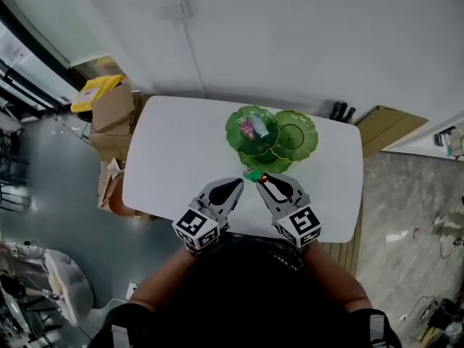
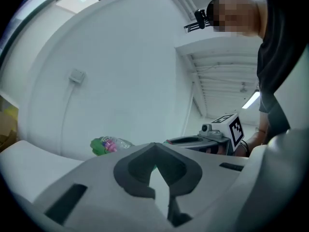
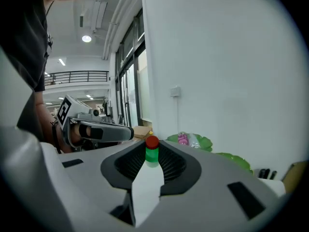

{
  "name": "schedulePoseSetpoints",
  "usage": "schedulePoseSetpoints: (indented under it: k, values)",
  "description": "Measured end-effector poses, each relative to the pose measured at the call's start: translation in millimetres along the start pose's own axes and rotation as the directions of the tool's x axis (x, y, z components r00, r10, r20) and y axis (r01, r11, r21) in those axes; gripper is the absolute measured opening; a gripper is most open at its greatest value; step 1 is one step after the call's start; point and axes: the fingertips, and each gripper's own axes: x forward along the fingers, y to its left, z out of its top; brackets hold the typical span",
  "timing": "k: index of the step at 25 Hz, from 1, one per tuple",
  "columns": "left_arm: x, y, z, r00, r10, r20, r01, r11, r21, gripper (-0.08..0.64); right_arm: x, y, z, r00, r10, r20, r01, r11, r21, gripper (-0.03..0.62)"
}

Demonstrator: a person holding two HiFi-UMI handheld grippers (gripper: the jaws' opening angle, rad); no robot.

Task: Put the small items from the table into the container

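Observation:
A green leaf-shaped container (image 1: pixel 304 148) with several lobes stands at the table's far edge. A pink and clear item (image 1: pixel 251 127) lies in its left lobe. My right gripper (image 1: pixel 261 181) is just in front of the container, shut on a small green item with a red cap (image 3: pixel 151 149). That item also shows as a green and red speck (image 1: pixel 255 176) in the head view. My left gripper (image 1: pixel 235 186) hovers beside the right one, its jaws together with nothing between them (image 2: pixel 155 170). The container (image 2: pixel 99 147) lies ahead and left of it.
The white table (image 1: pixel 174 158) stands against a white wall. Cardboard boxes (image 1: pixel 112 114) and a yellow object (image 1: pixel 98 89) sit on the floor to its left. Two dark objects (image 1: pixel 341 112) and flat cardboard (image 1: pixel 388 125) lie beyond its far right corner.

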Motion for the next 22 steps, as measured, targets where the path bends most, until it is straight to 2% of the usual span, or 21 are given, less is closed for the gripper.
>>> schedulePoseSetpoints:
  k: [4, 7, 12, 16, 22]
  values:
    - [-2.1, 15.5, 14.7, 0.991, -0.135, -0.024, 0.135, 0.99, 0.032, 0.007, 6.6, 2.7, 5.8, 0.99, -0.142, 0.008, 0.142, 0.989, 0.039, 0.087]
    - [-16.8, 29.4, 26.8, 0.977, -0.212, -0.025, 0.214, 0.975, 0.054, 0.006, 14.8, 10.7, 11.3, 0.971, -0.237, 0.016, 0.236, 0.97, 0.05, 0.087]
    - [-43.9, 53.6, 36.7, 0.956, -0.292, -0.023, 0.293, 0.955, 0.051, 0.007, 29.9, 26.1, 25.6, 0.928, -0.371, 0.039, 0.369, 0.928, 0.053, 0.087]
    - [-57.1, 64.4, 34.9, 0.946, -0.322, -0.029, 0.323, 0.946, 0.032, 0.006, 36.5, 32.1, 27.1, 0.907, -0.419, 0.036, 0.417, 0.907, 0.061, 0.087]
    - [-65.7, 78.3, 27.3, 0.942, -0.329, -0.064, 0.331, 0.943, 0.023, 0.006, 45.4, 20.8, 27.0, 0.898, -0.438, 0.037, 0.435, 0.898, 0.067, 0.089]
